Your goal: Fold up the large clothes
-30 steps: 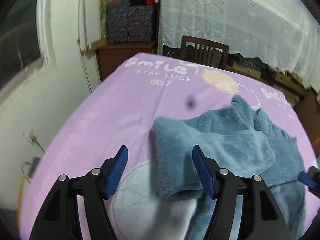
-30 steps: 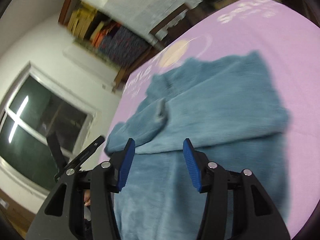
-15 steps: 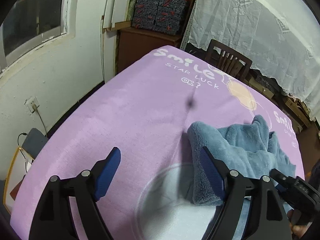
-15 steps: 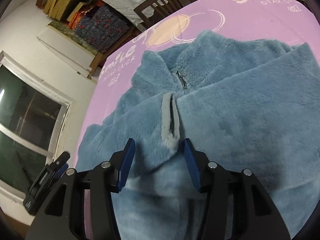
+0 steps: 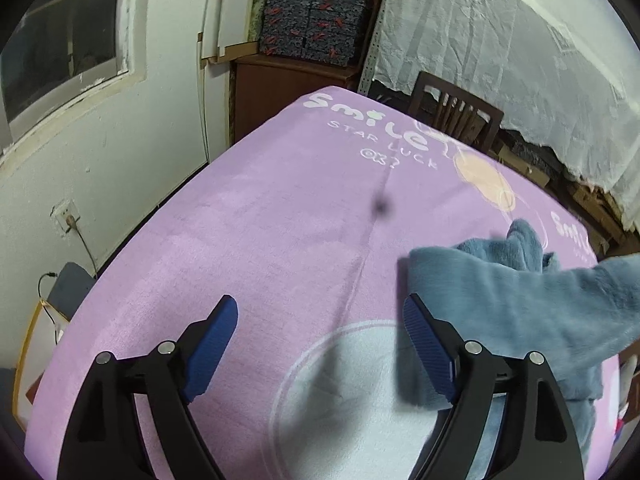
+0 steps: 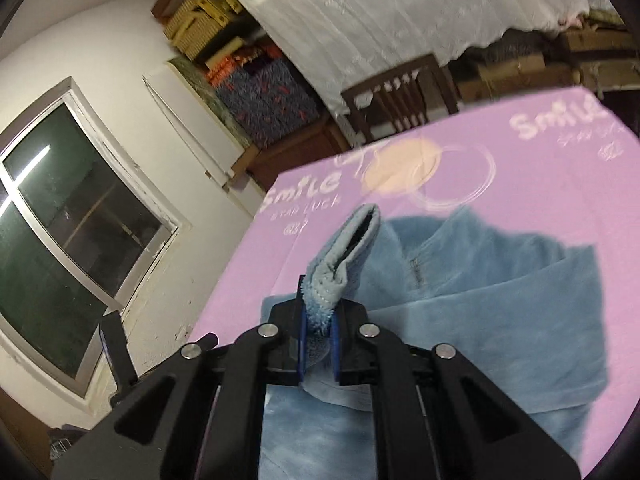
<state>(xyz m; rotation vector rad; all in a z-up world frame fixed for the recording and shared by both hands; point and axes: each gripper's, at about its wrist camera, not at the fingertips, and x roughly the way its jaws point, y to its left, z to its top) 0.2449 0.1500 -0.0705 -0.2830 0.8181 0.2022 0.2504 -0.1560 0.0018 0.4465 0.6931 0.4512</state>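
A fuzzy blue fleece jacket (image 6: 480, 300) lies on a purple blanket (image 5: 260, 240) printed with "Smile". My right gripper (image 6: 319, 344) is shut on the jacket's sleeve cuff (image 6: 344, 256), which sticks up between the blue pads, lifted off the body. In the left wrist view the sleeve (image 5: 540, 308) stretches up to the right, above the folded jacket. My left gripper (image 5: 320, 344) is open and empty, over the blanket just left of the jacket.
A dark wooden chair (image 5: 456, 112) stands at the far edge of the blanket. A white lace cloth (image 5: 500, 40) hangs behind it. Patterned boxes (image 5: 312, 32) sit on a brown cabinet. A white wall with a window (image 6: 72, 216) is to the left.
My right gripper closed on the sleeve cuff and lifted it off the jacket. My left gripper pulled back to the left, away from the jacket, still open.
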